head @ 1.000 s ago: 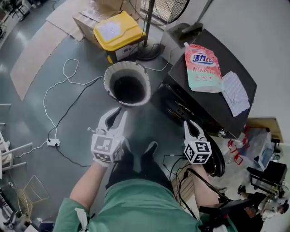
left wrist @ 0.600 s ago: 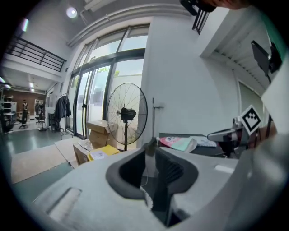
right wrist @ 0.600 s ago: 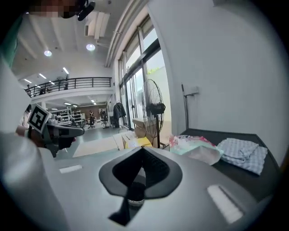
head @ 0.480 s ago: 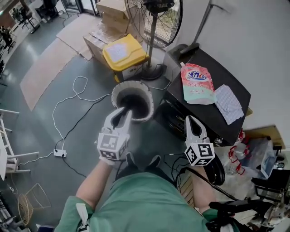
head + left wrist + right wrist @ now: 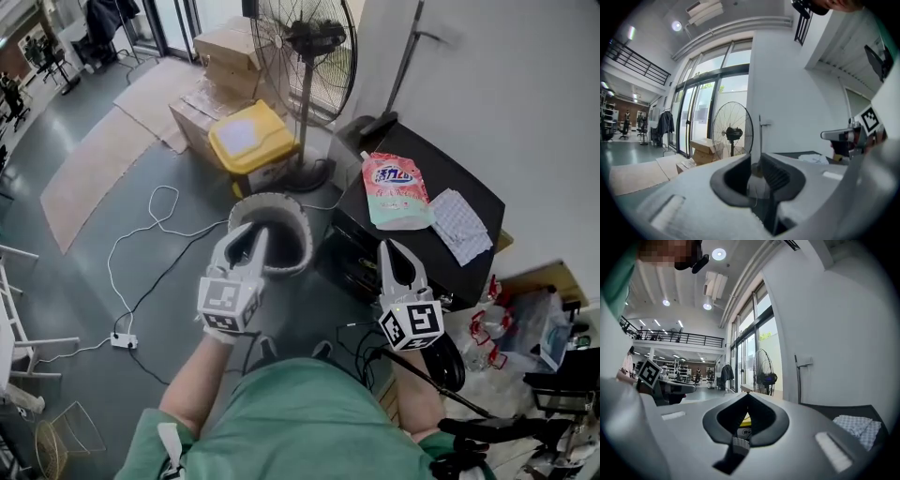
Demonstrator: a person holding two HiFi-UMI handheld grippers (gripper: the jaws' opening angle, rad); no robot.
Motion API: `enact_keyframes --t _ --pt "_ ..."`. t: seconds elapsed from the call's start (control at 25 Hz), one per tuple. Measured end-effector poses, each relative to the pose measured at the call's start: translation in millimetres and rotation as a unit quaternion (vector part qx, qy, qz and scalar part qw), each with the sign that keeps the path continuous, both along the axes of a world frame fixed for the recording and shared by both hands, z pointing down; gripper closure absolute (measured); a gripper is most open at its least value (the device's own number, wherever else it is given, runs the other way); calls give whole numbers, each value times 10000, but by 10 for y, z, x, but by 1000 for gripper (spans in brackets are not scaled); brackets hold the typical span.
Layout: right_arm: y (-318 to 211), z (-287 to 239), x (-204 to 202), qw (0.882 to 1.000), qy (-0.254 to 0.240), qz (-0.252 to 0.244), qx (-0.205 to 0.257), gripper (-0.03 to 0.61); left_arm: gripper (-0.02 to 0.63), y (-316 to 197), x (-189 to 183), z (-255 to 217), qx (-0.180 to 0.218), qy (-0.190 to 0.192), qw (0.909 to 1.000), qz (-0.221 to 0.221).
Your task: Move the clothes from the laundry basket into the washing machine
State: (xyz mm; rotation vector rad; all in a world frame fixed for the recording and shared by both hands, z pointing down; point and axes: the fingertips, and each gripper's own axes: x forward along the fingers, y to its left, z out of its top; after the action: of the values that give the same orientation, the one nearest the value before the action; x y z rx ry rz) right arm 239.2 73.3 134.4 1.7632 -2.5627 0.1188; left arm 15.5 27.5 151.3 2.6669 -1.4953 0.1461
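The laundry basket (image 5: 298, 223) is a round pale tub on the grey floor, and its inside looks dark, with no clothes that I can make out. To its right stands the black washing machine (image 5: 441, 178); its front is in shadow. My left gripper (image 5: 246, 241) is held up in front of the basket, its jaws a narrow gap apart with nothing between them (image 5: 756, 161). My right gripper (image 5: 394, 249) hovers in front of the washing machine with its tips together and holds nothing (image 5: 749, 397).
A pink detergent pouch (image 5: 393, 190) and a white patterned cloth (image 5: 460, 225) lie on the machine's top. Behind the basket are a yellow-lidded bin (image 5: 246, 139), a standing fan (image 5: 303, 52) and cardboard boxes (image 5: 225, 42). White cable (image 5: 141, 258) trails across the floor at left.
Both grippers have risen, and the head view has lifted with them, so the basket and the machine look smaller. The fan's head and the boxes have come into view.
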Motion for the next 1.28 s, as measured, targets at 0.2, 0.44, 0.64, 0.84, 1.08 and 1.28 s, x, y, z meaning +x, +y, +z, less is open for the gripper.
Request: enact_keyframes --t 0.2,0.44,0.64,0.84,1.08,1.28 --pt "76 -81 -86 9997 196 -2 133 577 551 32 -23 -63 120 -34 9999 37" --pt "115 -74 -193 9995 270 -1 131 577 551 61 -123 -24 93 -20 9999 76" --pt "135 -82 -240 9994 320 -4 161 577 551 75 -184 -14 71 -12 9999 83" --pt "132 -75 -252 9994 298 -19 150 577 552 72 -182 -16 73 -28 9999 101" --pt "139 -102 -274 9993 306 -65 202 577 552 71 -188 -54 89 -50 9999 104" --pt "138 -95 -266 9995 266 -38 156 577 552 57 -182 -33 56 -27 9999 101"
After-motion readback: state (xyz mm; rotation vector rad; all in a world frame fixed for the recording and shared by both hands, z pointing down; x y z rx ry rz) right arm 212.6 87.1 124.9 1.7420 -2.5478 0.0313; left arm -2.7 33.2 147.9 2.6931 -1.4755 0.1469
